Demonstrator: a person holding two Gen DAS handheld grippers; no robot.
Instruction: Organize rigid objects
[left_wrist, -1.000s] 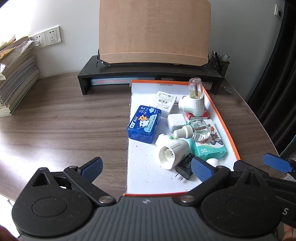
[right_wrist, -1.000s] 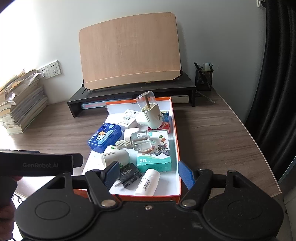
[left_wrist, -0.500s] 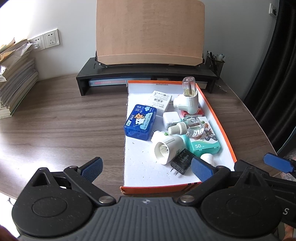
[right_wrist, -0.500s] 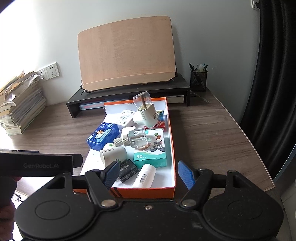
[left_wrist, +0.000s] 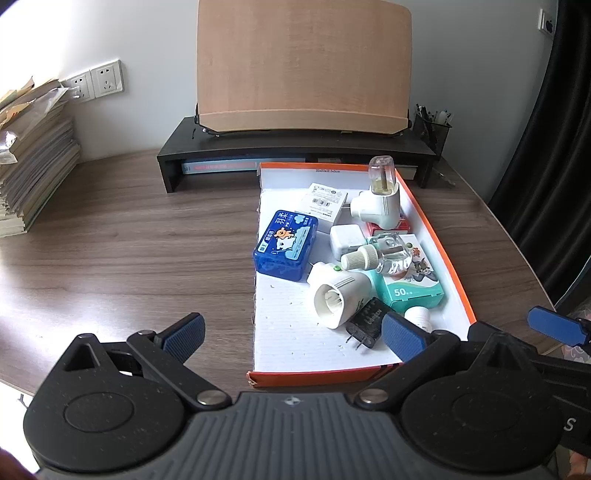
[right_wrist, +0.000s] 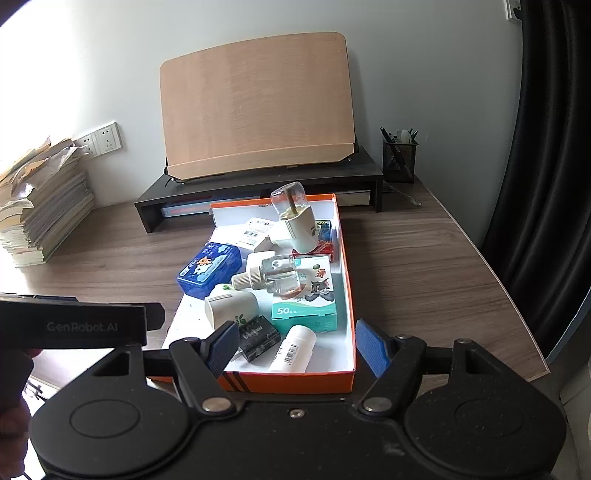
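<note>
An orange shallow box with a white floor holds several items. Among them are a blue case, an upright white vaporizer, a clear bottle lying on a teal carton, a white round plug unit, a black charger and a white tube. My left gripper hovers open over the box's near end. My right gripper is open too, above the near right corner, holding nothing.
A black monitor stand with a wooden board stands behind the box, and a mesh pen holder is at its right. A paper stack is far left. A dark curtain and the table's curved edge lie right.
Both views have drawn back slightly from the box. Nothing in the box has moved, and both grippers stay open.
</note>
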